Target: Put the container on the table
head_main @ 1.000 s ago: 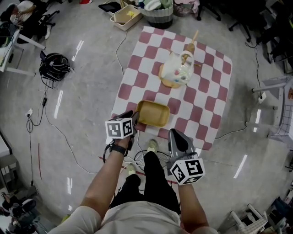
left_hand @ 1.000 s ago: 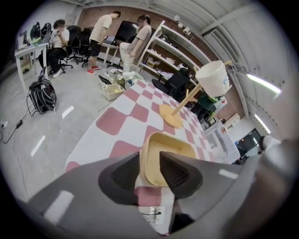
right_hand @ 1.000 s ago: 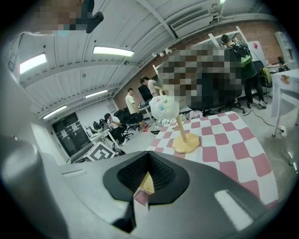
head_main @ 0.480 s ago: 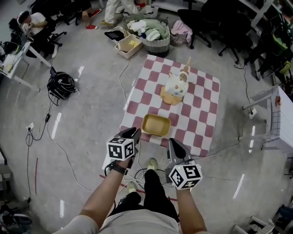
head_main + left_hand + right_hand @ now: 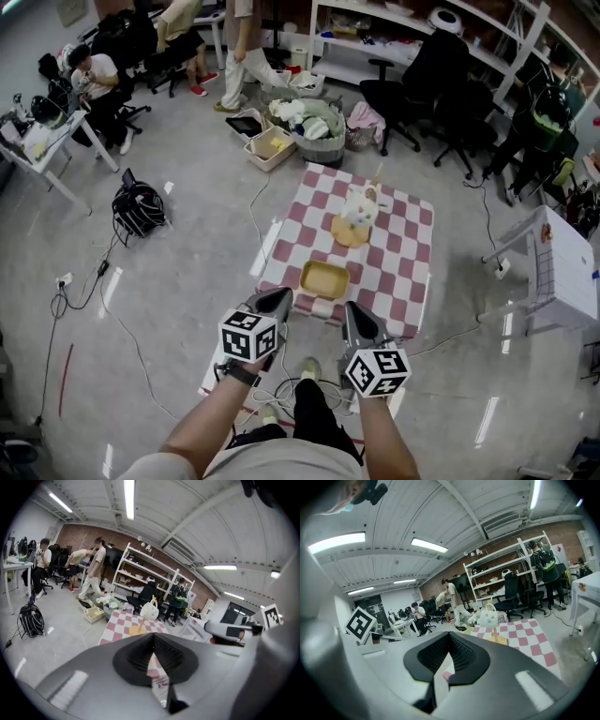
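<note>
Standing off to the side here. The yellow container [image 5: 324, 278] is sitting flat on the checkered worktop [image 5: 403, 253], close to the near edge and a bit toward the person's left. Nothing is touching it.

The left gripper [image 5: 274, 302] is held in the air just short of that near edge, with its jaws pressed together and nothing between them. Looking along them from the left gripper's own camera [image 5: 153, 637], the tips meet and only a sliver of the red-and-white cloth shows below. The right gripper [image 5: 354, 319] is the same deal: jaws closed tip to tip, empty (its own camera [image 5: 449, 637] shows it plainly), held beside the left one and a touch closer to the person. The two marker cubes face up at the head camera.

Further along the worktop, well apart from the container, there's a white spotted bag [image 5: 359, 206] sitting on a tan round board [image 5: 349, 232]. Beyond the far end there's a laundry basket [image 5: 314, 120] on the floor, and black office chairs [image 5: 417, 80] by the shelving.
</note>
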Demonstrator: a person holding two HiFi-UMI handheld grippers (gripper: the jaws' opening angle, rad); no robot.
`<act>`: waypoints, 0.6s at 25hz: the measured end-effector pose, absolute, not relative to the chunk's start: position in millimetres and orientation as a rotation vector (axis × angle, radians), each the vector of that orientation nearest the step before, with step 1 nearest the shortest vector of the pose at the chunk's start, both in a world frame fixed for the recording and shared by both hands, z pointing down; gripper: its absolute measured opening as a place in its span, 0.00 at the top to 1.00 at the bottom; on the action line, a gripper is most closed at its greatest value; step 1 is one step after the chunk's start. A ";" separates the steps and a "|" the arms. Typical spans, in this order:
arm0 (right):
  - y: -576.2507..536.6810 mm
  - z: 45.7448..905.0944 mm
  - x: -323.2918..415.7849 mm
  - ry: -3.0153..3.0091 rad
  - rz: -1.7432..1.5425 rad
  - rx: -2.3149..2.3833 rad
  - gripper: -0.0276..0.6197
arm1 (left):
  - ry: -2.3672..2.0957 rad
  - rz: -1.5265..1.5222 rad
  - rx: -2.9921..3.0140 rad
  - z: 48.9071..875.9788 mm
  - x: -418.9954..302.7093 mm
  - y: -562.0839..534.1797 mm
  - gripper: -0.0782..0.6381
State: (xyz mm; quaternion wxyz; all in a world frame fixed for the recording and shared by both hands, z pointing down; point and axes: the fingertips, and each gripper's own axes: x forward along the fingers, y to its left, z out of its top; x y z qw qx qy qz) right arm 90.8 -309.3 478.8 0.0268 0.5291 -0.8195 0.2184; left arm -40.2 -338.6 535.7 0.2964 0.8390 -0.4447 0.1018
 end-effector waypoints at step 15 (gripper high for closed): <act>-245.9 383.4 64.8 -2.648 0.438 1.669 0.94 | -1.223 0.090 2.538 399.5 -52.3 -257.2 0.88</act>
